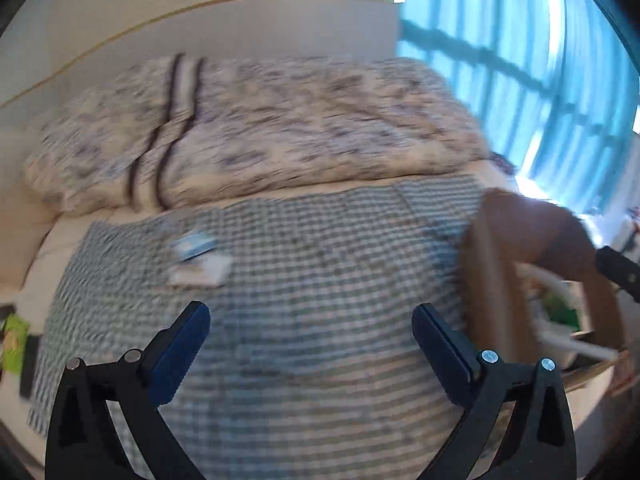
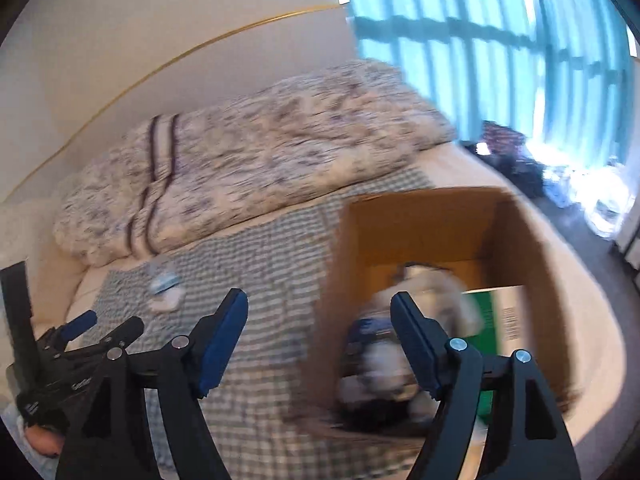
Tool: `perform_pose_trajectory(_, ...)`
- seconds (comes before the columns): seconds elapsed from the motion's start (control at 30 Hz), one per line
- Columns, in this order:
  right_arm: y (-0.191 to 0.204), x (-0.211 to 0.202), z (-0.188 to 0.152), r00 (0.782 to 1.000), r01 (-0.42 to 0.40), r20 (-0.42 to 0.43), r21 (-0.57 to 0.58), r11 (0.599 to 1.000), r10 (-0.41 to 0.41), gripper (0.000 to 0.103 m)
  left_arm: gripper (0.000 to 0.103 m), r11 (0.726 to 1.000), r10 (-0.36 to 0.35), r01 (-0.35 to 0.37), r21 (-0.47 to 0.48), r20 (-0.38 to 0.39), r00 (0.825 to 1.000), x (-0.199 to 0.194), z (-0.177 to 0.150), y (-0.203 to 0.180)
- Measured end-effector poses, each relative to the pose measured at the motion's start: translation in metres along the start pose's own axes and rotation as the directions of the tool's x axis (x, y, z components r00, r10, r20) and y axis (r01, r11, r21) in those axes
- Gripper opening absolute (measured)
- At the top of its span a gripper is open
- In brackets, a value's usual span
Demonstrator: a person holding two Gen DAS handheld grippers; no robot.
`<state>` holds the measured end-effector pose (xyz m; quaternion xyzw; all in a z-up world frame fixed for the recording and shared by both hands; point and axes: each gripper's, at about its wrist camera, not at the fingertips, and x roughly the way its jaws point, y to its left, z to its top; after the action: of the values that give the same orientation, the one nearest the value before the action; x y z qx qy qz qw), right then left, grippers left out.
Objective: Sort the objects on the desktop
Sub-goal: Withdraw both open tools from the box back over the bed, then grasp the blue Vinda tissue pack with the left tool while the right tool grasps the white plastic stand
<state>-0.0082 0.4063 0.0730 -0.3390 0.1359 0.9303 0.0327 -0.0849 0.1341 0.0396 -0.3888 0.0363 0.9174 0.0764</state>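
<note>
A grey checked cloth [image 1: 320, 248] covers the bed. On its far left lie a blue-and-white packet [image 1: 194, 245] and a flat white packet [image 1: 200, 272], touching each other; the right wrist view shows them as small blurs, the blue packet [image 2: 162, 282] and the white packet [image 2: 168, 302]. My left gripper [image 1: 312, 312] hangs open over bare cloth, nothing between its fingers. An open cardboard box [image 2: 420, 232] stands on the right and holds a green-and-white carton [image 2: 496, 312] and blurred pale items [image 2: 432, 292]. My right gripper [image 2: 320, 296] is open and empty above the box's left wall.
A patterned duvet [image 1: 260, 128] is bunched behind the cloth along the wall. Blue curtains [image 1: 520, 60] hang at the right, with dark bundles [image 2: 512, 152] on the floor below. Green and dark things [image 1: 14, 340] lie off the cloth at the left edge. Both views are motion-blurred.
</note>
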Motion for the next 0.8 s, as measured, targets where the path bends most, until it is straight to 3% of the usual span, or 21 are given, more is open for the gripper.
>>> perform_pose_trajectory(0.13,0.051,0.022,-0.018,0.998,-0.058,-0.037,-0.058,0.997,0.056,0.074,0.103,0.993,0.089,-0.092,-0.072,-0.04,0.995,0.011,-0.021,0.069)
perform_pose_trajectory(0.4,0.137,0.074,-0.068,0.985,-0.133,-0.133,-0.165,0.977,0.111,0.074,0.103,0.969,0.164,-0.176,-0.175,-0.085,0.983,0.041,-0.05,0.168)
perform_pose_trajectory(0.6,0.182,0.12,-0.092,0.97,-0.178,-0.204,-0.212,0.961,0.135,0.074,0.103,0.973,0.15,-0.159,-0.167,-0.07,0.986,0.075,-0.048,0.202)
perform_pose_trajectory(0.8,0.201,0.174,-0.101,0.952,-0.215,-0.262,-0.201,0.956,0.159,0.074,0.103,0.987,0.1,-0.105,-0.122,-0.046,0.994,0.12,-0.032,0.211)
